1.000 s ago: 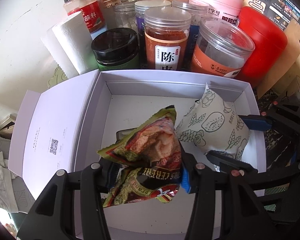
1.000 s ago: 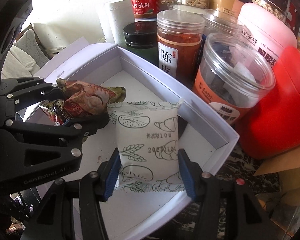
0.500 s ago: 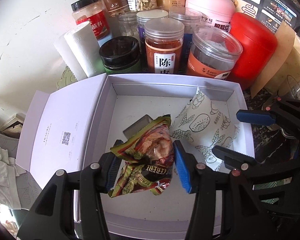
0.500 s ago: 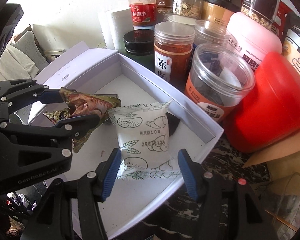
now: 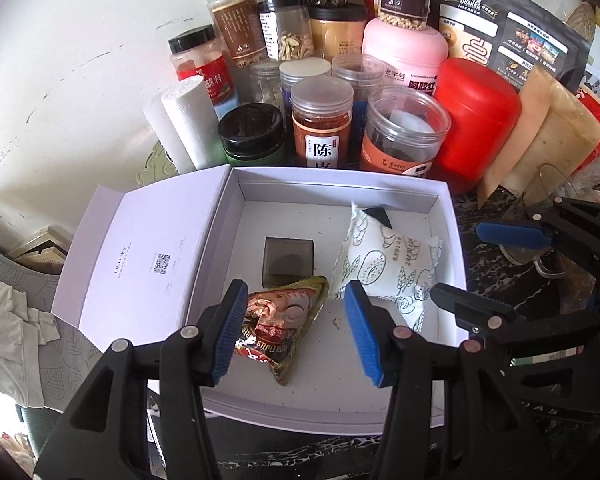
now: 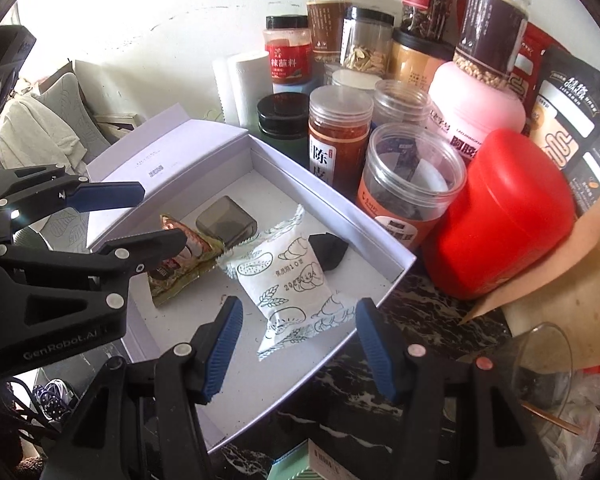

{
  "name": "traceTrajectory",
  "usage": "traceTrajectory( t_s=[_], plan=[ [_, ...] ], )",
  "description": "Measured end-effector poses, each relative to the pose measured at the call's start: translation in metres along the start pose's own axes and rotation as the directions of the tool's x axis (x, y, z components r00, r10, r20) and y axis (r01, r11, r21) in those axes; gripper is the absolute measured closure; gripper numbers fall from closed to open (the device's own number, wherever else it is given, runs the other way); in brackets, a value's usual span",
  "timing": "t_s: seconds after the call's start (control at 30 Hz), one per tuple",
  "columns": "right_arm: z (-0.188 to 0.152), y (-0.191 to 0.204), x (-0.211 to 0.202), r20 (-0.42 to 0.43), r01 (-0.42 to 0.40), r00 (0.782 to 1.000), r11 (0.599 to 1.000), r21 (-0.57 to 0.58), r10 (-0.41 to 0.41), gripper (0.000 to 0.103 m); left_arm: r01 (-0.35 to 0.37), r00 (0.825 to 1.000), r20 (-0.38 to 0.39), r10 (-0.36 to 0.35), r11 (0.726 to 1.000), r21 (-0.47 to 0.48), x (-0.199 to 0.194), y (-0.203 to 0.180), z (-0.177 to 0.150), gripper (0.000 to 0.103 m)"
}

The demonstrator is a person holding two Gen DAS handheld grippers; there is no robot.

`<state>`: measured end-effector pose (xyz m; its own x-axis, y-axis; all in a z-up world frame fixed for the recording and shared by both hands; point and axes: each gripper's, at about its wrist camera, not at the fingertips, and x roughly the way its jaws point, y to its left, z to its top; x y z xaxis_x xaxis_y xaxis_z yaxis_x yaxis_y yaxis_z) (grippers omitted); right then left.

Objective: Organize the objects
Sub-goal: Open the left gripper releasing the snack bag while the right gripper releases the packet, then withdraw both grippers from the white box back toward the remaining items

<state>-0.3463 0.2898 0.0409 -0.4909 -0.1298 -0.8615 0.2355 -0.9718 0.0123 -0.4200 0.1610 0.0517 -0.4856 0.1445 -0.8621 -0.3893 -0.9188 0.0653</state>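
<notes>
A red-and-green snack packet [image 5: 284, 320] lies flat on the floor of the white box [image 5: 340, 174]. My left gripper [image 5: 296, 332] hangs open above it, pads clear of it. A white printed sachet [image 6: 296, 280] lies to its right in the same box [image 6: 324, 200]. Over the sachet's near end my right gripper [image 6: 300, 344] is open, touching nothing. Each gripper shows in the other's view: the left gripper [image 6: 160, 216] at the left, the right gripper [image 5: 492, 272] at the right. A dark translucent case [image 5: 288, 260] and a small black piece [image 6: 328, 250] also lie in the box.
The box's lid [image 5: 140, 248] lies folded open to the left. Behind the box crowd several jars, a paper roll [image 5: 184, 120] and a red canister [image 5: 476, 120]. A clear glass [image 6: 540, 360] lies on the dark marbled counter at the right.
Both grippers have risen and drawn back from the box. The snack packet, upright between the left fingers before, now lies flat; the sachet has settled onto the floor.
</notes>
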Motion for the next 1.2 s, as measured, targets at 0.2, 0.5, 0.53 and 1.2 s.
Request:
traceTrajectory(
  t_s=[0.2, 0.5, 0.53, 1.2],
  plan=[
    [-0.005, 0.004, -0.023, 0.032, 0.011, 0.999, 1.000, -0.005, -0.011, 0.044, -0.004, 1.000, 0.028, 0.004, 1.000, -0.013, -0.026, -0.002, -0.006, 0.054],
    [-0.016, 0.010, -0.064, 0.095, 0.031, 0.995, 0.999, -0.008, -0.030, 0.044, -0.013, 0.996, 0.086, 0.015, 1.000, -0.027, -0.074, -0.008, -0.021, 0.049],
    [-0.019, 0.011, -0.070, 0.103, 0.033, 0.994, 0.999, -0.008, -0.032, 0.044, -0.014, 0.995, 0.094, 0.017, 1.000, -0.027, -0.079, -0.009, -0.024, 0.048],
    [-0.071, 0.043, -0.144, 0.220, 0.039, 0.975, 0.998, -0.047, -0.028, 0.039, -0.062, 0.982, 0.174, 0.067, 0.997, -0.039, -0.163, -0.035, -0.102, 0.035]
  ],
)
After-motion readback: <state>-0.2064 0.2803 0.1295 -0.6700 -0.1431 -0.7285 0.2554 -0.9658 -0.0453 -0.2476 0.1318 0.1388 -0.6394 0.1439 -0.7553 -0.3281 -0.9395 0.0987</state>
